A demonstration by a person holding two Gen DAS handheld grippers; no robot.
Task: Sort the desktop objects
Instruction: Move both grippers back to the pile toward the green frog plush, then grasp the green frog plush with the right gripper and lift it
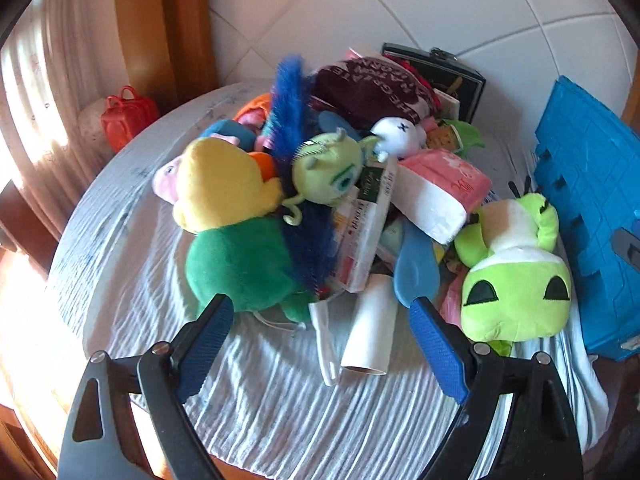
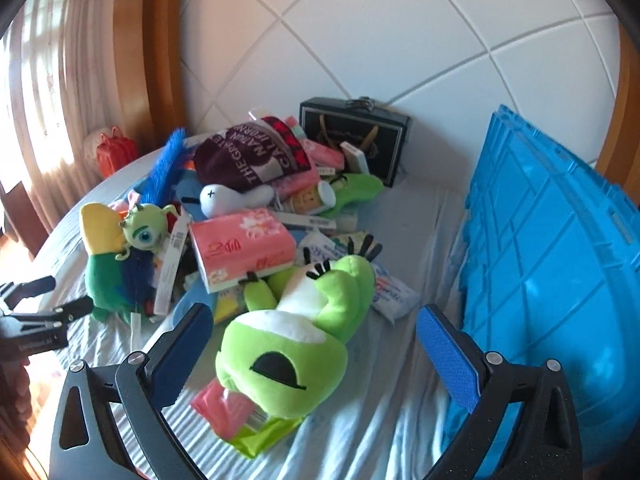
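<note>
Soft, fuzzy plush toys — a lime-green frog (image 2: 288, 344) among them — lie on crinkled, matt white cloth (image 1: 248, 392). The blue crate (image 2: 560, 280) is hard, slightly glossy plastic; the tissue pack (image 2: 244, 244) has shiny wrapping.

both grippers tilt downward, the left gripper (image 1: 320, 320) and right gripper (image 2: 314, 328) spread wide, holding nothing.

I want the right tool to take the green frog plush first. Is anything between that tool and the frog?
Nothing visible. The right tool is open and the frog lies on top of the cloth between its fingers, uncovered; only a pink packet is tucked under its head.
</note>
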